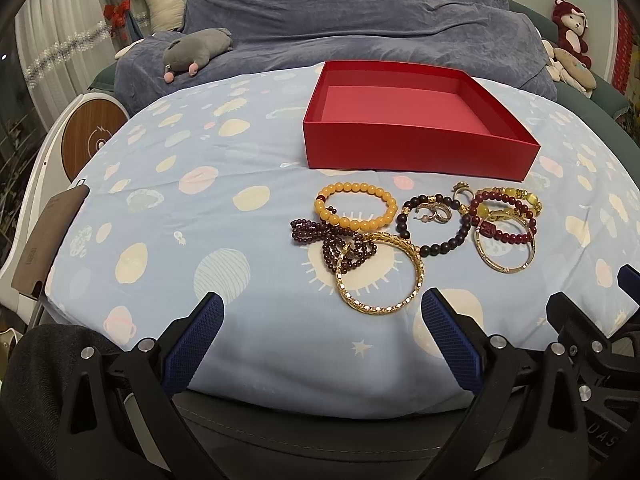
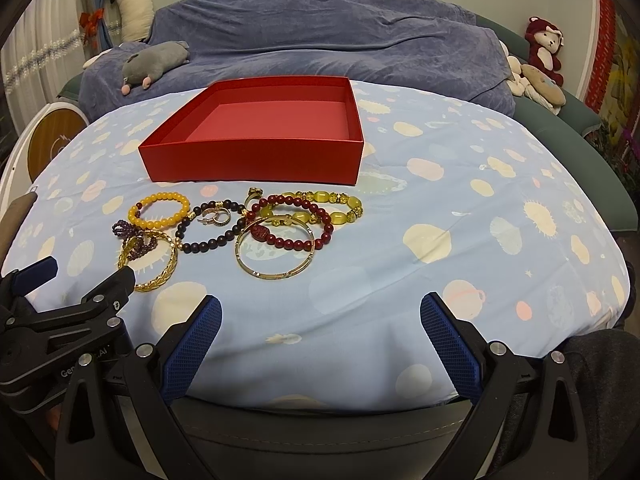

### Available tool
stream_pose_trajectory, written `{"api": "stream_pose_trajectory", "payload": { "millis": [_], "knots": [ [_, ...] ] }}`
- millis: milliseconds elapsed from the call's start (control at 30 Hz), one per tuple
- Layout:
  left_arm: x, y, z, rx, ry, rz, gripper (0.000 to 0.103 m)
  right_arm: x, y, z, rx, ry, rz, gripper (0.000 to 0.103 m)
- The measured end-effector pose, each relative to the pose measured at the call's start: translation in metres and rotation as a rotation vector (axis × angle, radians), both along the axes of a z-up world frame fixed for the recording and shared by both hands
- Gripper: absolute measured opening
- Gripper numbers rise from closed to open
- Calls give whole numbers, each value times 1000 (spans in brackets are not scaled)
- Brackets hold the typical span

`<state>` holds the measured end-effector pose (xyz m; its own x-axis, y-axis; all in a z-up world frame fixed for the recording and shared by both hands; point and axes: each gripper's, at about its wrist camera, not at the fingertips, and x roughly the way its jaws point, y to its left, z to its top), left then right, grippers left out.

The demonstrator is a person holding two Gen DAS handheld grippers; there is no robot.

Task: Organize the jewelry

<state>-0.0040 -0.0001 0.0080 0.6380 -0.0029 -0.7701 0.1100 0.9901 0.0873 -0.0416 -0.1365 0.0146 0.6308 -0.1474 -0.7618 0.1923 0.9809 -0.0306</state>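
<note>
Two tongs hover low at the near edge of the blue patterned sheet. The left tongs (image 1: 322, 308) are spread wide, holding nothing, with bare sheet (image 1: 168, 216) stretching to their left. Ahead lies the jewelry cluster: gold bangle (image 1: 378, 274), yellow bead bracelet (image 1: 356, 205), what may be earrings (image 1: 434, 212). The red box (image 1: 416, 152) sits just behind, open-topped. The right tongs (image 2: 320, 308) gape equally wide, open sheet to their right.
</note>
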Motion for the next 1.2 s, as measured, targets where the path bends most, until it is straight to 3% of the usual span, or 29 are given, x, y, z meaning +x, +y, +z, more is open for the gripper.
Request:
{"api": "stream_pose_trajectory", "payload": {
  "millis": [1200],
  "knots": [
    [0, 7, -1, -23, 7, 18, 95, -1, -5, 3, 9, -9, -17, 96]
  ]
}}
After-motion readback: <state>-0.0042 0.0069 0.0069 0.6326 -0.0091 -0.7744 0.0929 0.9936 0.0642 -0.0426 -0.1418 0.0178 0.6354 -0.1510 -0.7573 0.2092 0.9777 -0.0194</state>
